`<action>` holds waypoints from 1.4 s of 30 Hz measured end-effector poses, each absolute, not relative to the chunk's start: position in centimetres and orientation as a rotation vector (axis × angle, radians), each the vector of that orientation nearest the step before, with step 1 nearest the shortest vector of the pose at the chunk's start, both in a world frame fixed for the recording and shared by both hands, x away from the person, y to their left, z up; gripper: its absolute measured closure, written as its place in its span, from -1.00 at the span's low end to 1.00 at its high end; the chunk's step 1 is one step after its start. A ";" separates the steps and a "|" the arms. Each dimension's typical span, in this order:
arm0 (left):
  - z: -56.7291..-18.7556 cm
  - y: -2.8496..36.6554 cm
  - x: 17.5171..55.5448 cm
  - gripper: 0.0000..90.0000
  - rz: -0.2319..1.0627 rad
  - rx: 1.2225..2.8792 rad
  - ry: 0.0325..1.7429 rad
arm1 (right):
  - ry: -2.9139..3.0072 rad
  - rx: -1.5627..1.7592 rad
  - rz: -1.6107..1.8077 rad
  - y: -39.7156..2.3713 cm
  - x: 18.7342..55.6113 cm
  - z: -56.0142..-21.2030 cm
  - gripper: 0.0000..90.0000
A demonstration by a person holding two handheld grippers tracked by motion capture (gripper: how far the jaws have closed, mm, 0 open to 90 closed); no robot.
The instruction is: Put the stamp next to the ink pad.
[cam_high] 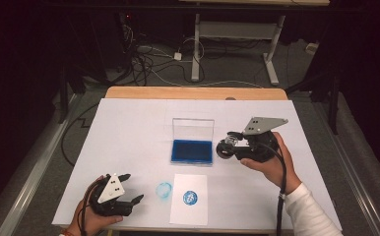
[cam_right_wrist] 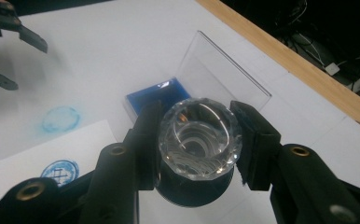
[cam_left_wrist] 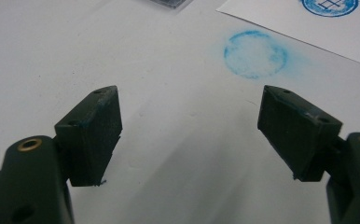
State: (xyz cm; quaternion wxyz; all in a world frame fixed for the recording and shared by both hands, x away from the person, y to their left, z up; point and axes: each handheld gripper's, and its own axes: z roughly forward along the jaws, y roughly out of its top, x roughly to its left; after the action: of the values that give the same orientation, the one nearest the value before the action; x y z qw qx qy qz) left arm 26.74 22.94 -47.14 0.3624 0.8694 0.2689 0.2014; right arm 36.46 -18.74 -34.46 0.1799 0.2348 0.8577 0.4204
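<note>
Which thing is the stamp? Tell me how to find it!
Look at the white table cover, then the open blue ink pad in its middle. Just right of it, the right gripper holds the stamp: the one sparkly, clear, faceted knob on a black base.

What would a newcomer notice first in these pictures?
Probably the right gripper, shut on a clear faceted stamp just right of the open blue ink pad at the table's middle. Next, the sharp blue print on the paper sheet near the front edge, with a smudged blue ring beside it.

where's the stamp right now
In the high view the stamp is clamped in the right tool, just right of the open blue ink pad and raised off the white table cover.
</note>
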 end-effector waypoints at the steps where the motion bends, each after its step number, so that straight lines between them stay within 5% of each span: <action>1: -47.1 22.9 26.7 -0.54 0.517 2.238 0.692 | 2.428 0.666 1.182 -18.7 36.6 -34.5 0.27; 42: -47.1 22.7 27.2 -0.54 0.503 2.233 0.680 | 2.545 0.844 0.903 -16.1 42.8 -39.8 0.27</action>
State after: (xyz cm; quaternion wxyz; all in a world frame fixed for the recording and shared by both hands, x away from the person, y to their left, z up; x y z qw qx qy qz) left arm 27.22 22.71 -47.15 0.3680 0.8696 0.2647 0.1959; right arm 42.76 -16.09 -39.80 0.1553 0.2948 0.8886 0.3154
